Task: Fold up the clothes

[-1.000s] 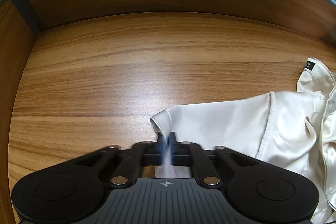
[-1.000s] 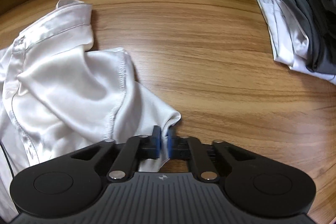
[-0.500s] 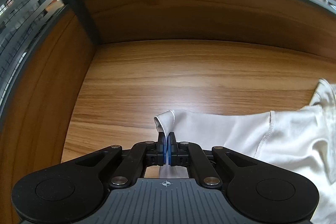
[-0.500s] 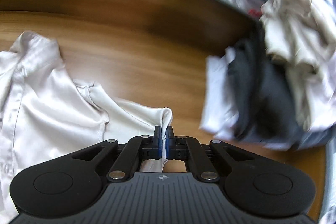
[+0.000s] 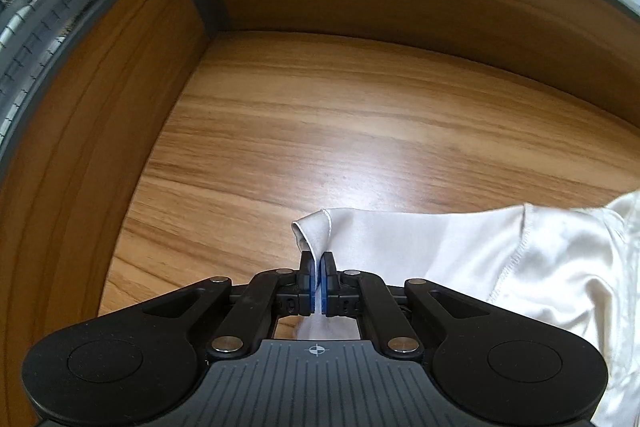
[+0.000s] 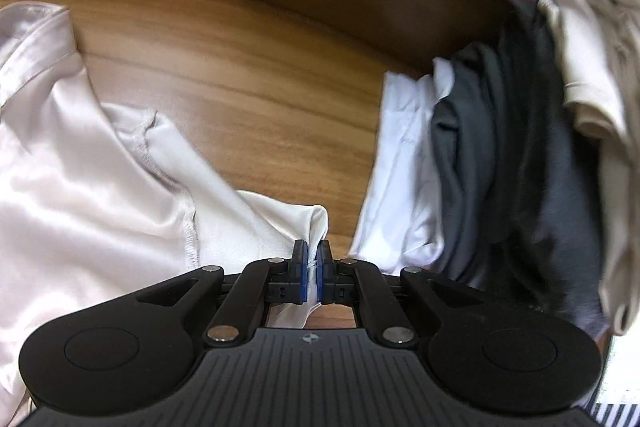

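Our left hand-held gripper (image 5: 318, 263) is clamped shut on a sleeve cuff of a cream satin shirt (image 5: 532, 267); our right hand-held gripper (image 6: 311, 251) pinches the other cuff. The shirt sags between them onto the wooden desk (image 5: 340, 131). We judge it light, limp and slippery, so hemmed cuffs and seams give the surest hold. Compared with a second ago, both cuffs sit higher, the sleeves are drawn straighter, and the pile of other clothes (image 6: 492, 155) looms closer on the right.
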### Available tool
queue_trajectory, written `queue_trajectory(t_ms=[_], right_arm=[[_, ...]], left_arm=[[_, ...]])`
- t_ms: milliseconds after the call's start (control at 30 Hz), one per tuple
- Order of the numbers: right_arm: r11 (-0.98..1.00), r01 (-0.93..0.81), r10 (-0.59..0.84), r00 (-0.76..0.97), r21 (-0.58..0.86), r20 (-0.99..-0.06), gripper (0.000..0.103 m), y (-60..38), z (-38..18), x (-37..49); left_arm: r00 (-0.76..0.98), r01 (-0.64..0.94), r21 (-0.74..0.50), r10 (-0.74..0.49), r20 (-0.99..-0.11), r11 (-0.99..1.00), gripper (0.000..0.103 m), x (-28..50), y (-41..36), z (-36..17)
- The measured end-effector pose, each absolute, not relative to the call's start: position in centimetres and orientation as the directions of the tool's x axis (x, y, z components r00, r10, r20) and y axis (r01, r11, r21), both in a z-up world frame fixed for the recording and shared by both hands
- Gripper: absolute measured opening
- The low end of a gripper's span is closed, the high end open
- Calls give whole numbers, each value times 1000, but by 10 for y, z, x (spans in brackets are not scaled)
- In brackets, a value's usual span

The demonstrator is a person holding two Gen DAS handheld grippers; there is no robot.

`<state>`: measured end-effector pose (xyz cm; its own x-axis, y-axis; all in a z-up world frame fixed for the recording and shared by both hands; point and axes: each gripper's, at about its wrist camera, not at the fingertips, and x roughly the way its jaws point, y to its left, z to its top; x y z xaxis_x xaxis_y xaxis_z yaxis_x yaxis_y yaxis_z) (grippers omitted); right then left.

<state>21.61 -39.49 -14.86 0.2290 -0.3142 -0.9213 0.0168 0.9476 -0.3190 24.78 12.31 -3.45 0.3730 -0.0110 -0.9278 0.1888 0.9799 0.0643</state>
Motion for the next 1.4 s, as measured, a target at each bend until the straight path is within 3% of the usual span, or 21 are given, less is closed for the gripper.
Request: queue_trajectory(t_ms=[67, 133, 300, 567, 833, 1267, 1400], right_arm=[[956, 0, -285, 226, -292, -932, 8, -393, -149, 214], [959, -27, -268, 247, -283, -931, 16, -391, -144, 214], [960, -107, -214, 321, -260, -923, 33, -379, -122, 217], [932, -301, -90, 348, -202, -933, 37, -351, -122, 242], [919, -387, 69, 348, -76, -935, 37, -297, -119, 271], [907, -265, 383, 187, 329, -905, 41, -197, -148, 317], [897, -216, 421, 151, 385, -895, 42, -184, -159, 318]], left_arm=[[376, 207, 56, -27, -926, 977, 15, 247, 121, -27], [380, 247, 43, -56, -923, 968, 43, 244, 114, -21], [375, 365, 1, -146, -915, 931, 53, 240, 94, -6], [307, 589, -16, -242, -921, 808, 56, 254, 34, -8], [250, 657, -43, -271, -930, 753, 57, 274, 7, -21], [181, 656, -92, -274, -944, 749, 57, 278, 25, -35], [193, 628, -91, -268, -944, 773, 57, 281, 41, -32]])
